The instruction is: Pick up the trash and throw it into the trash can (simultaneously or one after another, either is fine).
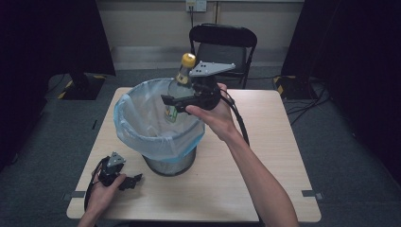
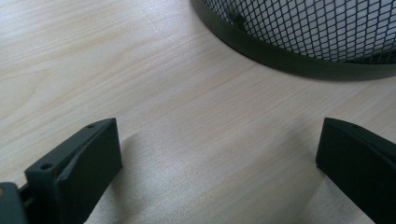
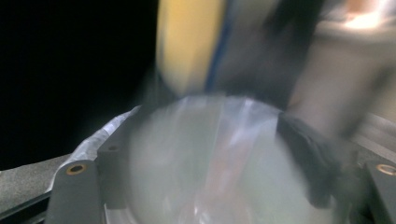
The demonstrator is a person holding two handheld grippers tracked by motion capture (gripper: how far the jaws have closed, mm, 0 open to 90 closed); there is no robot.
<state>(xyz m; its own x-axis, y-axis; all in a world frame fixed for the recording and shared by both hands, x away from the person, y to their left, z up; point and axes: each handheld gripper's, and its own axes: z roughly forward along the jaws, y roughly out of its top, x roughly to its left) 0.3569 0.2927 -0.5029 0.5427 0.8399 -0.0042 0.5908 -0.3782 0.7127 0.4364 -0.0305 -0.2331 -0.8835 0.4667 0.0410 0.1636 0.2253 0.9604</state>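
Observation:
A clear plastic bottle (image 1: pixel 181 80) with a yellow cap (image 1: pixel 188 60) hangs upright over the far rim of a wire-mesh bin (image 1: pixel 171 165) lined with a pale blue bag (image 1: pixel 137 113). My right gripper (image 1: pixel 176 97) is shut on the bottle's body, its jaws pointing left over the bin's mouth. In the right gripper view the bottle (image 3: pixel 210 158) is a blurred shape that spans the gap between the jaws of my right gripper (image 3: pixel 224 186). My left gripper (image 1: pixel 134 180) rests on the table (image 1: pixel 265 142) near the front left of the bin and stands open, nothing between the jaws of this gripper (image 2: pixel 219 163).
The bin's dark base ring (image 2: pixel 289 60) lies just ahead of the left gripper on the pale wood table (image 2: pixel 140 70). A black folding chair (image 1: pixel 222 42) stands behind the table's far edge. Cables lie on the grey floor at the right.

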